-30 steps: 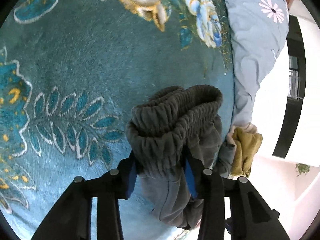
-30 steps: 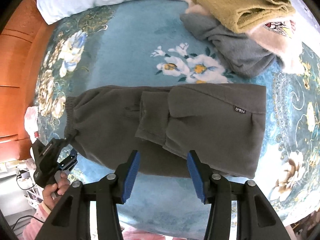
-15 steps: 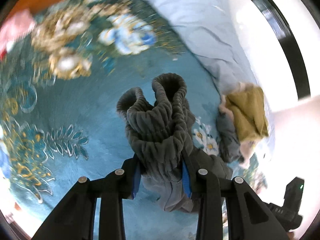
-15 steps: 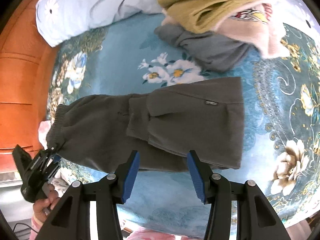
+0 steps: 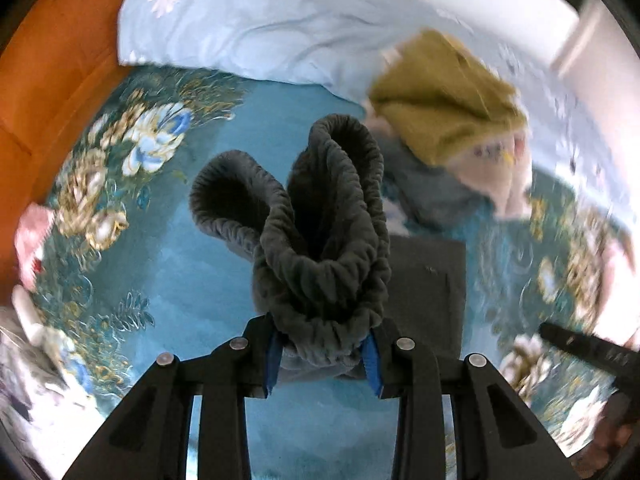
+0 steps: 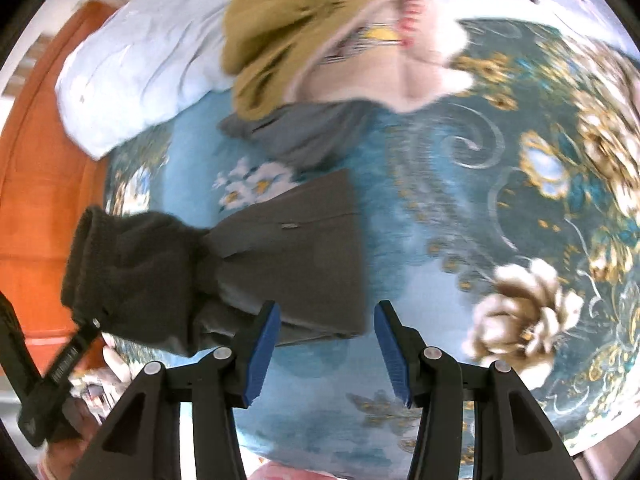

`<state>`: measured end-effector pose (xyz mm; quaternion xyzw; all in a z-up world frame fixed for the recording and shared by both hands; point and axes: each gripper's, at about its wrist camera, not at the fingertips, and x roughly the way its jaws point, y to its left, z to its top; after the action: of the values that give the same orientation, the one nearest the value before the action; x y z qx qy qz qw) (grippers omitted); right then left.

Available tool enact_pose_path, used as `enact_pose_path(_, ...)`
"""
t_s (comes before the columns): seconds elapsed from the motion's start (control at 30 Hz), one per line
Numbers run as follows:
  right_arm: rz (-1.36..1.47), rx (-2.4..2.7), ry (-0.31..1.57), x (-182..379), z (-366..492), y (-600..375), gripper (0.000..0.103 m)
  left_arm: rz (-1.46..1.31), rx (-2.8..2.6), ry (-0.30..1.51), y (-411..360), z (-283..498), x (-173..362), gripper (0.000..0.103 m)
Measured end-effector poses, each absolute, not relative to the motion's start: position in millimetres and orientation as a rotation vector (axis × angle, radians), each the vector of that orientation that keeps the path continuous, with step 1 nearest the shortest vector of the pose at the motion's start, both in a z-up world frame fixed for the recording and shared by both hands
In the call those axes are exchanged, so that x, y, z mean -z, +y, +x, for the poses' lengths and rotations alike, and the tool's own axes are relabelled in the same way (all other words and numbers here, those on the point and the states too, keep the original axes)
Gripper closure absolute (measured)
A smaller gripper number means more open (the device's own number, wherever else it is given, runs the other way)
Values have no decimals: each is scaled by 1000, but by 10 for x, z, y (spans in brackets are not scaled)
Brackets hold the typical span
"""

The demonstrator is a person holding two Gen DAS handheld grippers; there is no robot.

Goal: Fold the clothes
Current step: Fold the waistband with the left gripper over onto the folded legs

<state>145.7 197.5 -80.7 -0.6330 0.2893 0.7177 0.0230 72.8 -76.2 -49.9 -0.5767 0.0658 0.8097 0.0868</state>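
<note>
Dark grey sweatpants lie partly folded on a blue floral bedspread. My left gripper is shut on the pants' gathered elastic waistband, which is lifted and bunched above the flat part. The right wrist view shows that raised waistband at the left, with the left gripper under it. My right gripper hangs open just over the near edge of the folded pants, nothing between its blue pads.
A pile of clothes sits at the back: a mustard knit, a pale pink garment and a grey item. A light blue pillow lies by the orange wooden headboard. A hand holds the left gripper.
The left gripper has carried the waistband up and over toward the folded legs. The right gripper has swung right along the pants' near edge. Both views are blurred by motion.
</note>
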Motion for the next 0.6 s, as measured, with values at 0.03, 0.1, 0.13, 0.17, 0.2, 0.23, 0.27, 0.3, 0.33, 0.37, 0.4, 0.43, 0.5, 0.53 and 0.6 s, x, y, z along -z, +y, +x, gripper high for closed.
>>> enact_pose_path(0.03, -1944, -2205, 923, 830, 1495, 2087, 50, -1718, -2408, 269, -617, 777, 515, 68)
enact_pose_path(0.1, -1912, -2171, 956, 872, 1573, 2298, 50, -1720, -2389, 380, -417, 847, 570, 68)
enact_pose_path(0.13, -1896, -2152, 973, 893, 1619, 2398, 50, -1721, -2378, 436, -317, 882, 598, 68)
enact_pose_path(0.17, -1879, -2132, 992, 914, 1668, 2494, 50, -1720, -2367, 491, -216, 917, 626, 68)
enact_pose_path(0.2, -1863, -2111, 1010, 934, 1717, 2591, 50, -1719, -2354, 546, -116, 952, 654, 67)
enact_pose_path(0.23, -1848, -2092, 1027, 953, 1763, 2677, 50, -1717, -2341, 601, -16, 987, 682, 67)
enact_pose_path(0.27, -1834, -2073, 1044, 971, 1806, 2756, 50, -1720, -2328, 647, 75, 1015, 710, 66)
enact_pose_path(0.3, -1827, -2057, 1053, 989, 1842, 2817, 50, -1742, -2319, 661, 124, 1015, 737, 65)
enact_pose_path(0.33, -1825, -2045, 1057, 1006, 1871, 2863, 50, -1761, -2311, 669, 159, 1017, 755, 64)
enact_pose_path(0.37, -1823, -2033, 1061, 1023, 1901, 2910, 50, -1777, -2303, 676, 186, 1018, 771, 62)
enact_pose_path(0.4, -1820, -2021, 1064, 1041, 1931, 2957, 50, -1787, -2291, 684, 205, 1023, 791, 60)
enact_pose_path(0.43, -1821, -2009, 1064, 1064, 1954, 2996, 50, -1794, -2278, 689, 224, 1028, 808, 59)
enact_pose_path(0.5, -1825, -1992, 1064, 1106, 1967, 3019, 50, -1784, -2236, 669, 265, 1045, 830, 54)
enact_pose_path(0.53, -1827, -1984, 1064, 1125, 1969, 3025, 50, -1782, -2214, 653, 281, 1050, 840, 54)
enact_pose_path(0.6, -1825, -1971, 1069, 1150, 1963, 3010, 50, -1801, -2160, 573, 277, 1034, 850, 54)
